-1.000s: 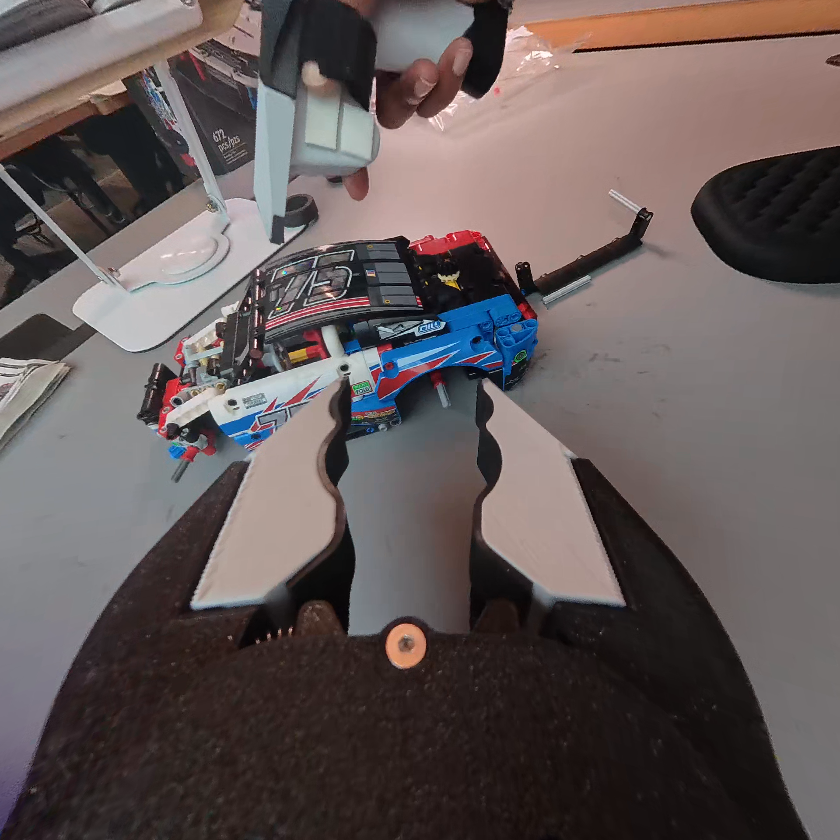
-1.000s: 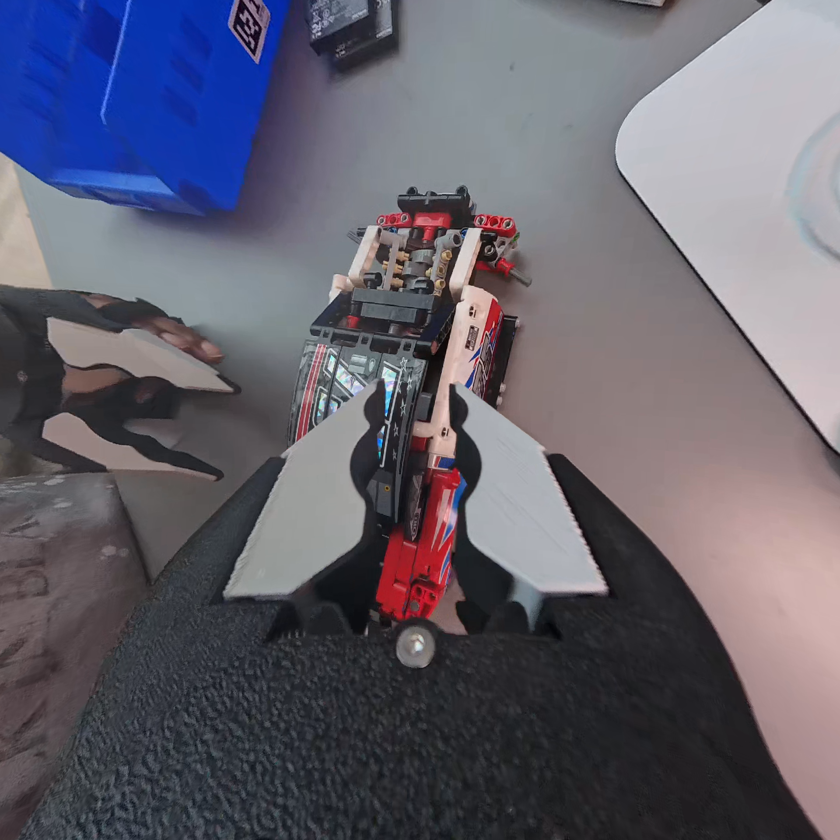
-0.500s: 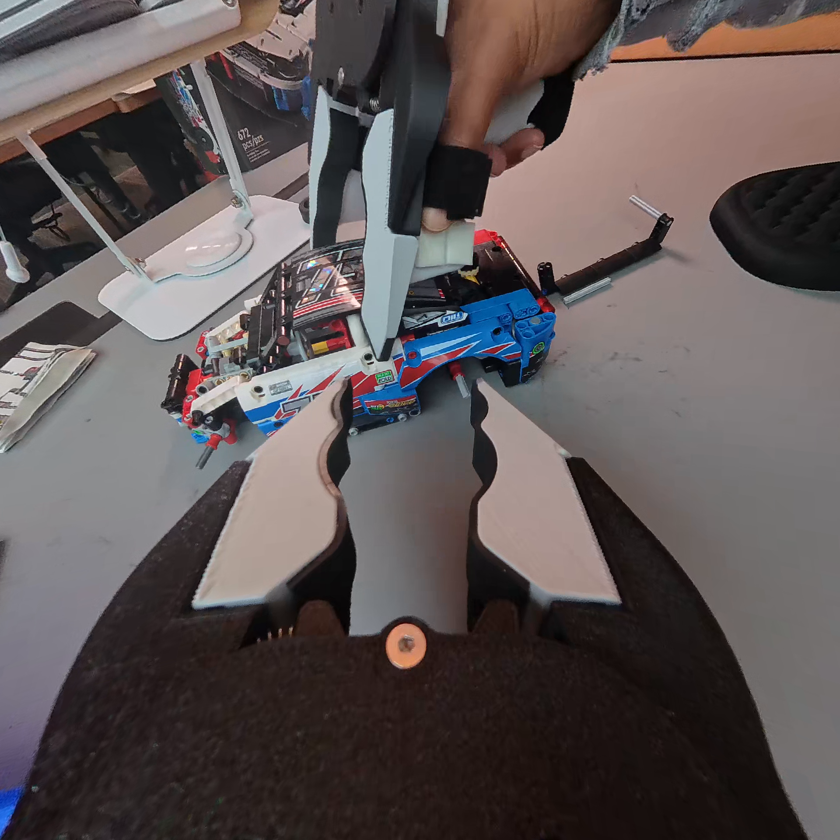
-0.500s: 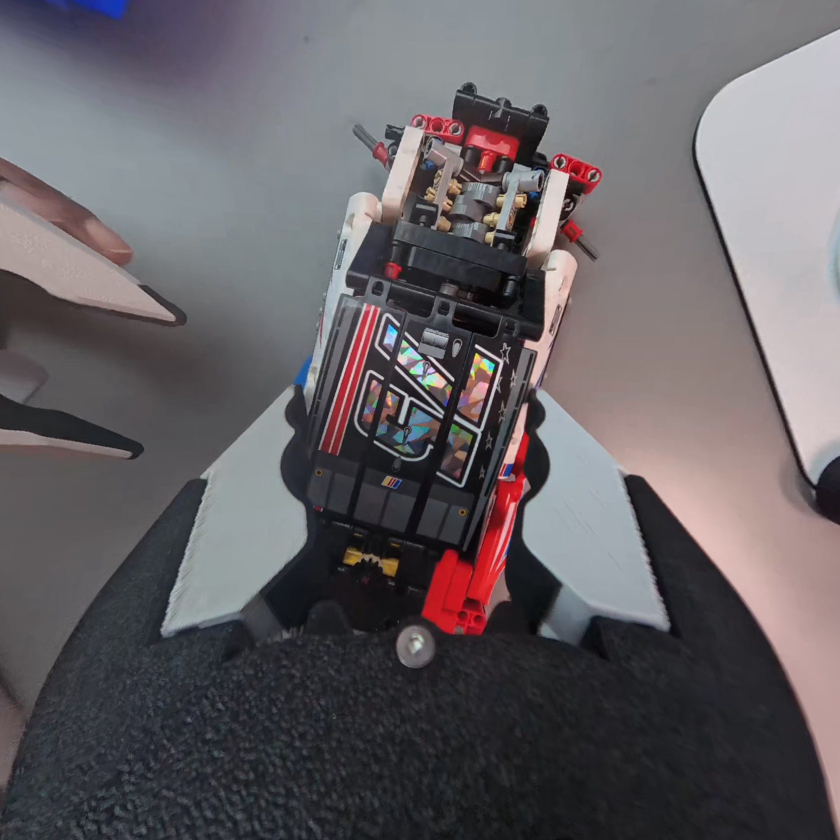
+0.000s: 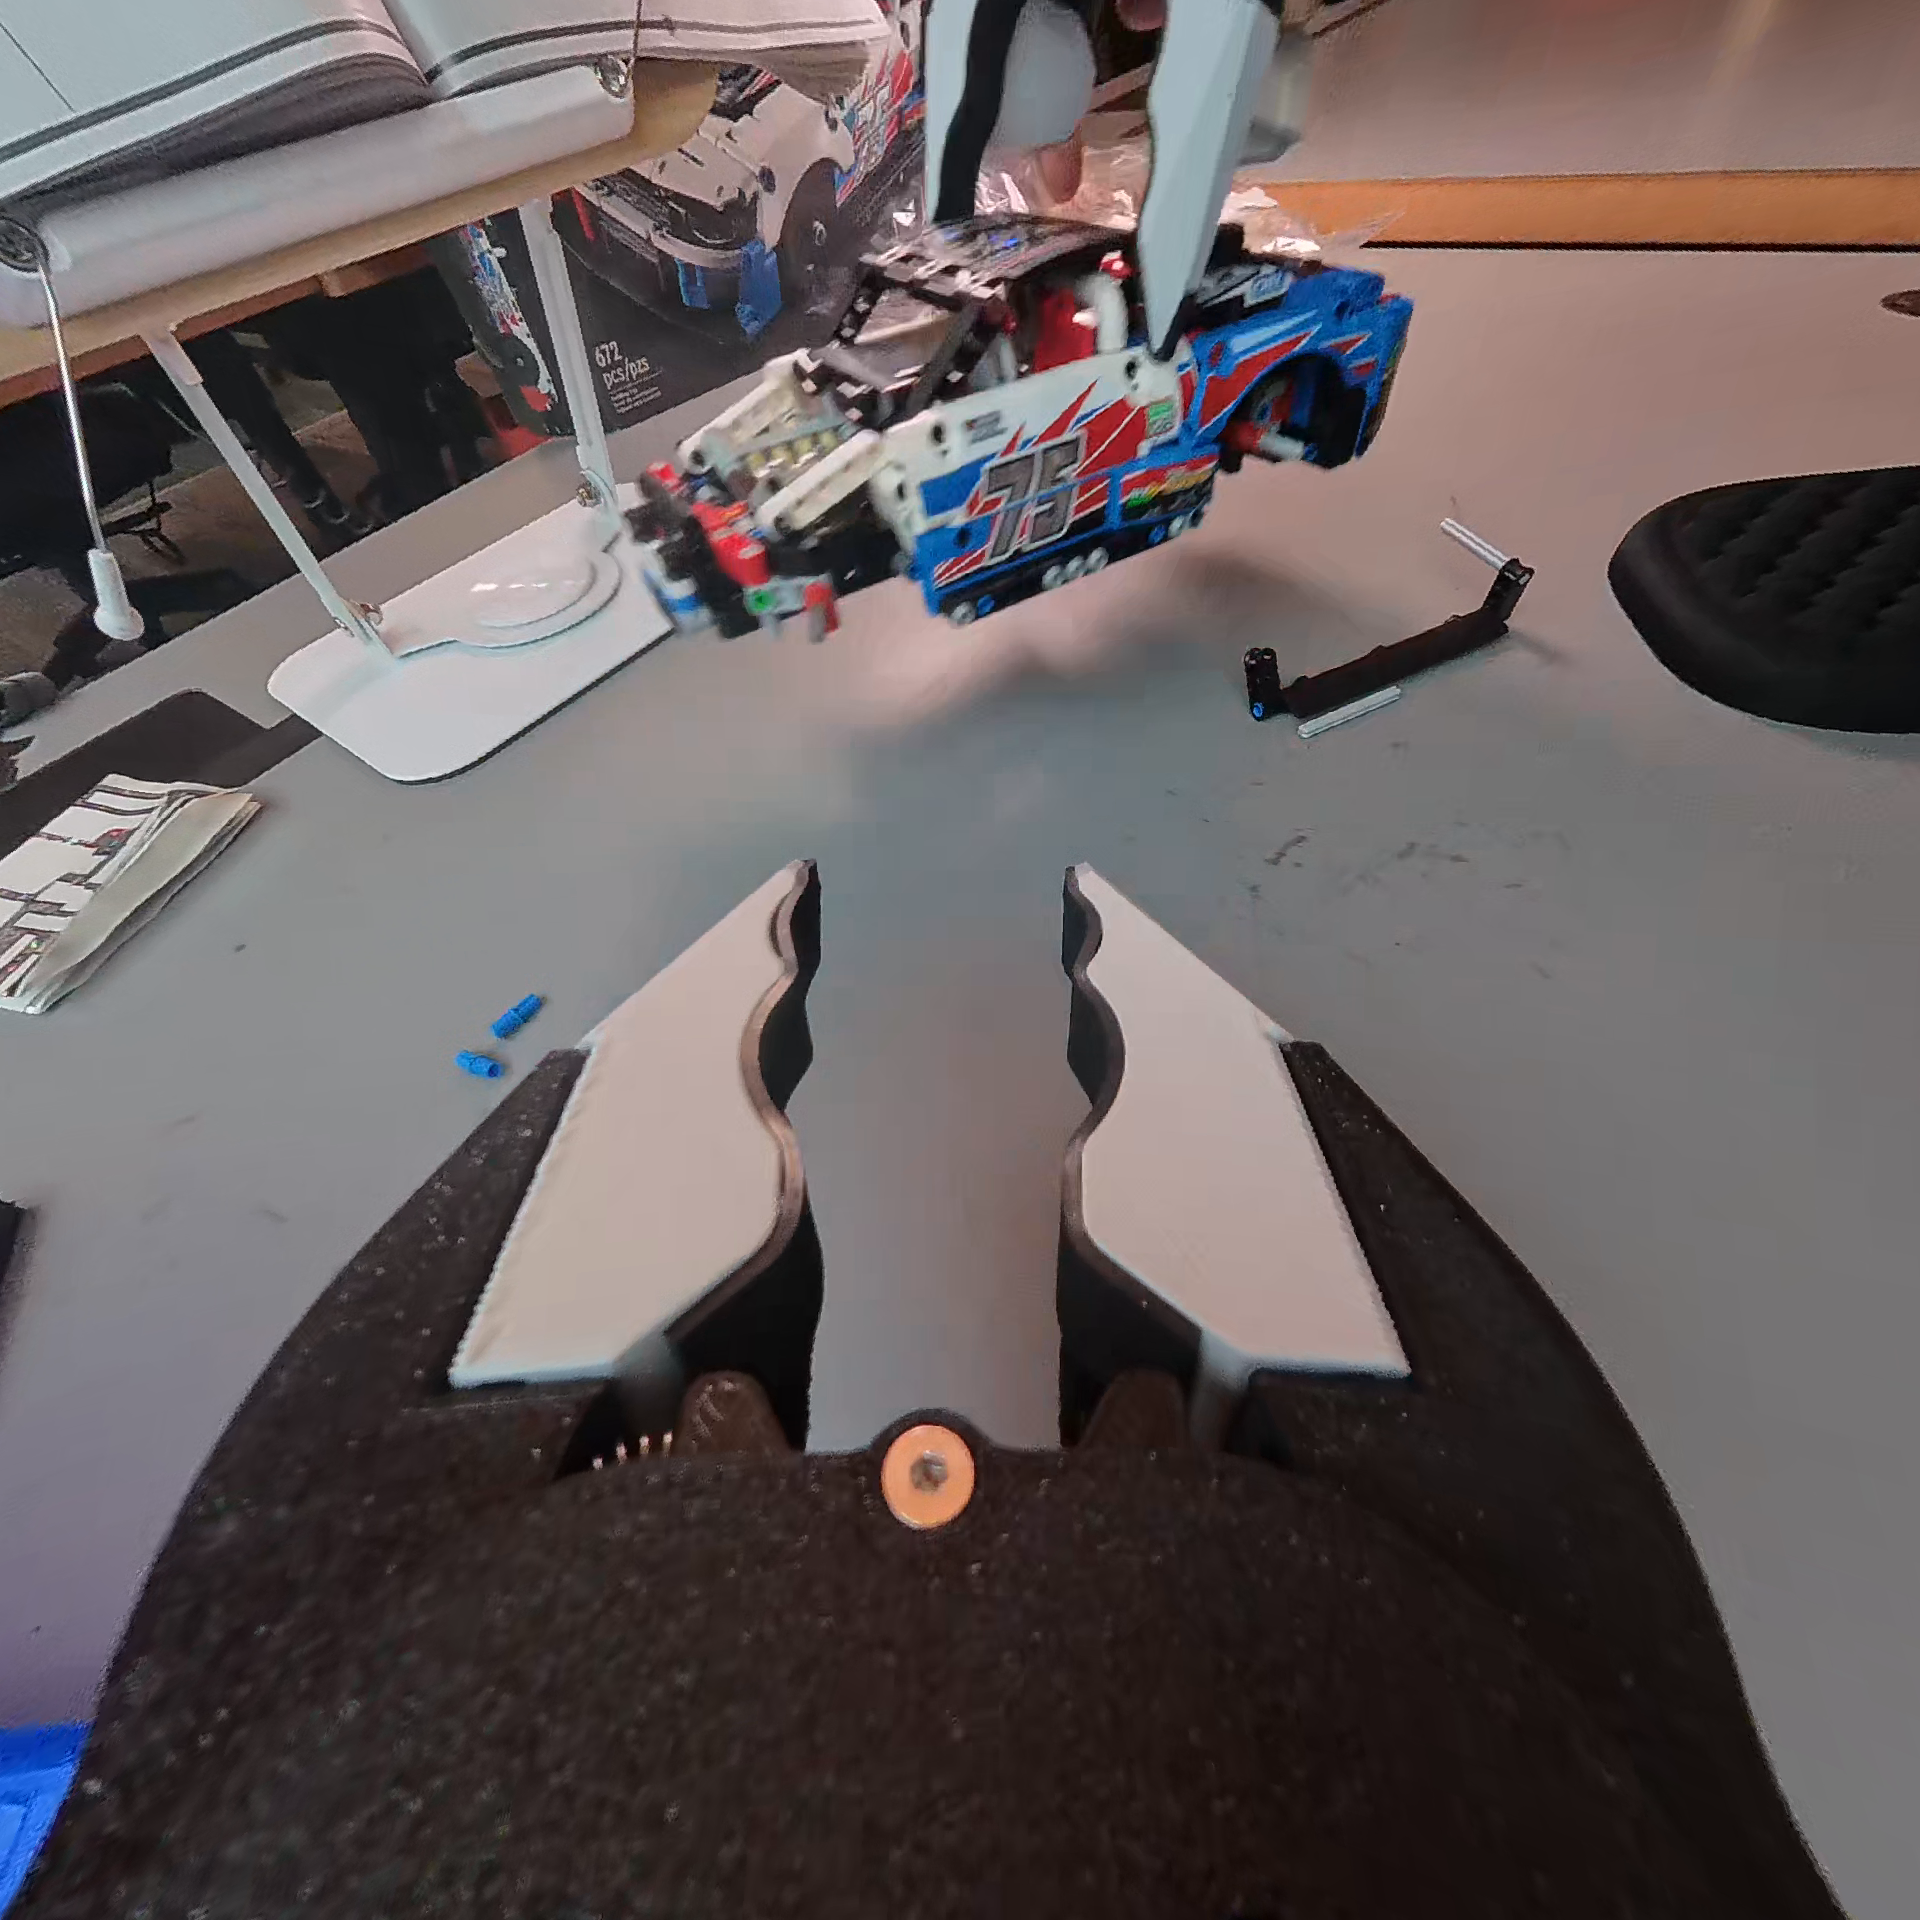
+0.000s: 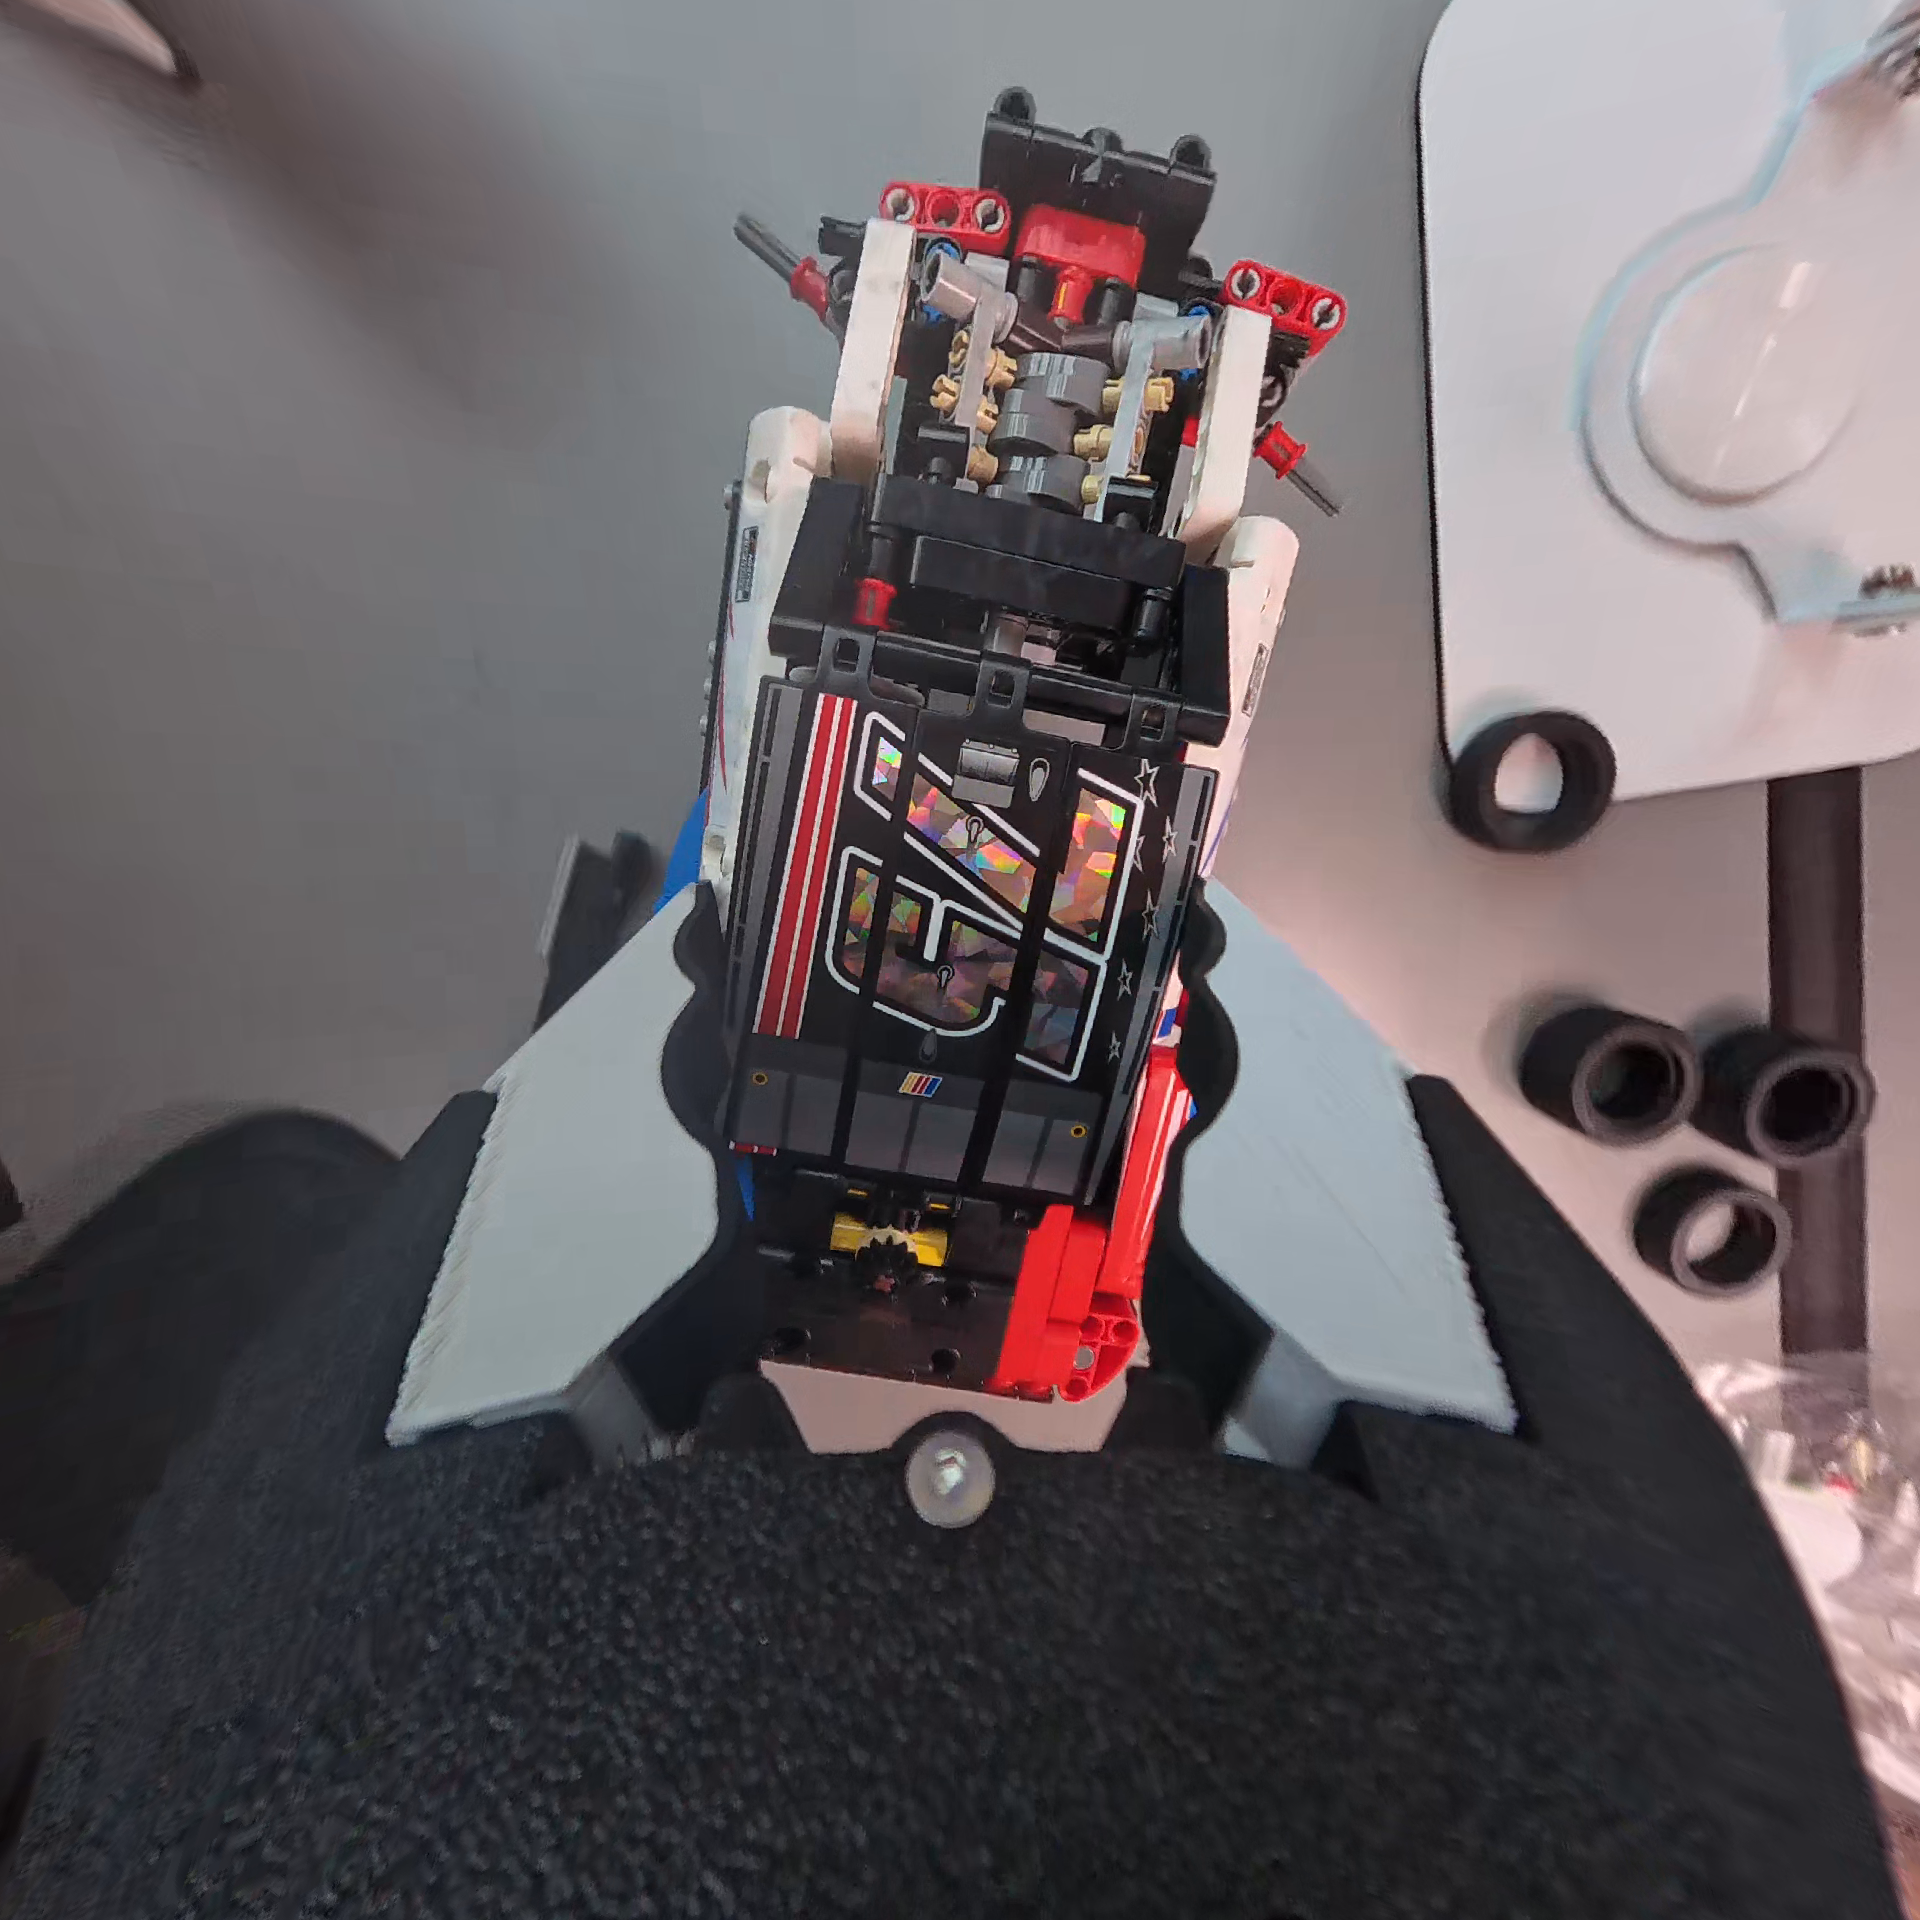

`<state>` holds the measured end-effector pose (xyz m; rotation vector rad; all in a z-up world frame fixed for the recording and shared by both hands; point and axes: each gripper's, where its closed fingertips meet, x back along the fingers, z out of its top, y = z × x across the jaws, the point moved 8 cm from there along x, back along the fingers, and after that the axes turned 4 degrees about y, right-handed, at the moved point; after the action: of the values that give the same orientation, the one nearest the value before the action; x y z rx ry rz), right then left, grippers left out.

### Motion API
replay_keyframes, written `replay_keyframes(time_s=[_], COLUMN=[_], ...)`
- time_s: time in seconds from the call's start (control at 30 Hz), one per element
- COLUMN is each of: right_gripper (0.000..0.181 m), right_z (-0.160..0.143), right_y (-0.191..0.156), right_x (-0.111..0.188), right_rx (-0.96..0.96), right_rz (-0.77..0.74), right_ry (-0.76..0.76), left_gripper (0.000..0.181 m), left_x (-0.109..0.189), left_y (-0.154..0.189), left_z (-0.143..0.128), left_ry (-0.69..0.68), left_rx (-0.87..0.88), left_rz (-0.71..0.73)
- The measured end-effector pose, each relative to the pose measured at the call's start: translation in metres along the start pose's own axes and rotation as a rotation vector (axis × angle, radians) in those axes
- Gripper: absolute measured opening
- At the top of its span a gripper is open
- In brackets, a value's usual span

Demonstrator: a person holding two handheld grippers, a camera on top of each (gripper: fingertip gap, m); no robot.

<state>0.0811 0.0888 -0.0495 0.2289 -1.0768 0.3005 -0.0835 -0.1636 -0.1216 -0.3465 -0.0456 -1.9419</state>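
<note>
While your right gripper (image 6: pixel 951 940) clamps the brick-built race car (image 6: pixel 997 727) across its black roof section, one finger on each flank, the car hangs off the grey table (image 5: pixel 1455 1039), nose tilted slightly up and its open engine end pointing away from your wrist. Seen from your left side, the same car (image 5: pixel 1029 457) floats above the tabletop with your right gripper (image 5: pixel 1060 291) coming down on it from above, its pale fingers (image 5: pixel 1184 187) pinching the body near the cockpit. Your left gripper (image 5: pixel 940 883) holds nothing; its fingers stand parted with a moderate gap, low over bare table and well short of the car. Just left of that gripper lie two small blue pins (image 5: pixel 499 1034). Farther left sits a folded instruction booklet (image 5: pixel 94 883). Beyond the car stands a white lamp base (image 5: pixel 468 665), with a printed box (image 5: pixel 665 322) behind it. To the right of the car rest a black beam assembly (image 5: pixel 1392 655) with a grey axle beside it, and a black quilted pad (image 5: pixel 1787 592) at the edge. Under your right wrist, four loose black tyres (image 6: pixel 1662 1081) lie near the lamp base (image 6: pixel 1662 312).
</note>
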Motion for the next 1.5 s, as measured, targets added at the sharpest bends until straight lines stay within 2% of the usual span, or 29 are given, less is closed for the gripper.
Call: replay_keyframes(time_s=[0.03, 0.2, 0.3, 0.43, 0.57, 0.63, 0.7, 0.77, 0.87, 0.9, 0.93, 0.97, 1.13, 1.2, 1.27, 1.3, 1.5], right_gripper=[0.087, 0.087, 0.088, 0.087, 0.085, 0.089, 0.090, 0.082, 0.070, 0.050, 0.008, 0.000, 0.000, 0.025, 0.050, 0.055, 0.057], right_z=[-0.018, -0.116, -0.165, -0.200, -0.198, -0.186, -0.166, -0.145, -0.117, -0.110, -0.106, -0.103, -0.107, -0.111, -0.116, -0.117, -0.109], right_y=[0.001, 0.002, -0.002, -0.003, -0.002, -0.003, -0.010, -0.021, -0.046, -0.054, -0.061, -0.071, -0.111, -0.122, -0.133, -0.136, -0.142], right_x=[0.013, 0.054, 0.055, 0.043, 0.044, 0.054, 0.068, 0.075, 0.070, 0.067, 0.061, 0.053, 0.006, -0.002, -0.010, -0.013, -0.046], right_rx=[-0.006, -0.129, -0.168, -0.185, -0.175, -0.153, -0.144, -0.122, -0.133, -0.143, -0.164, -0.149, -0.133, -0.136, -0.183, -0.190, -0.120], right_rz=[-0.006, -0.080, -0.127, -0.160, -0.204, -0.266, -0.312, -0.362, -0.380, -0.408, -0.453, -0.448, -0.358, -0.331, -0.228, -0.218, -0.145], right_ry=[-0.016, -0.078, -0.104, -0.070, -0.013, 0.053, 0.191, 0.339, 0.587, 0.668, 0.728, 0.757, 0.587, 0.511, 0.412, 0.382, 0.240], left_gripper=[0.045, 0.058, 0.070, 0.075, 0.074, 0.074, 0.071, 0.069, 0.067, 0.067, 0.066, 0.065, 0.055, 0.052, 0.050, 0.049, 0.048], left_x=[0.000, 0.002, 0.002, -0.001, -0.005, -0.005, -0.004, -0.003, -0.003, -0.003, -0.003, -0.003, -0.004, -0.008, -0.013, -0.016, -0.046], left_y=[0.000, -0.005, -0.010, -0.016, -0.015, -0.015, -0.015, -0.017, -0.020, -0.020, -0.020, -0.020, -0.017, -0.017, -0.017, -0.018, -0.032], left_z=[0.000, 0.003, 0.006, 0.008, 0.008, 0.008, 0.008, 0.008, 0.008, 0.008, 0.008, 0.008, 0.009, 0.012, 0.016, 0.019, 0.043], left_ry=[0.002, 0.033, 0.066, 0.072, 0.061, 0.058, 0.063, 0.075, 0.088, 0.089, 0.089, 0.091, 0.116, 0.132, 0.158, 0.174, 0.256], left_rx=[0.006, 0.056, 0.095, 0.116, 0.107, 0.102, 0.110, 0.120, 0.140, 0.143, 0.142, 0.139, 0.131, 0.135, 0.137, 0.140, 0.204], left_rz=[-0.005, -0.021, -0.019, -0.002, 0.011, 0.022, 0.032, 0.042, 0.051, 0.053, 0.055, 0.058, 0.053, 0.040, 0.027, 0.020, -0.030])
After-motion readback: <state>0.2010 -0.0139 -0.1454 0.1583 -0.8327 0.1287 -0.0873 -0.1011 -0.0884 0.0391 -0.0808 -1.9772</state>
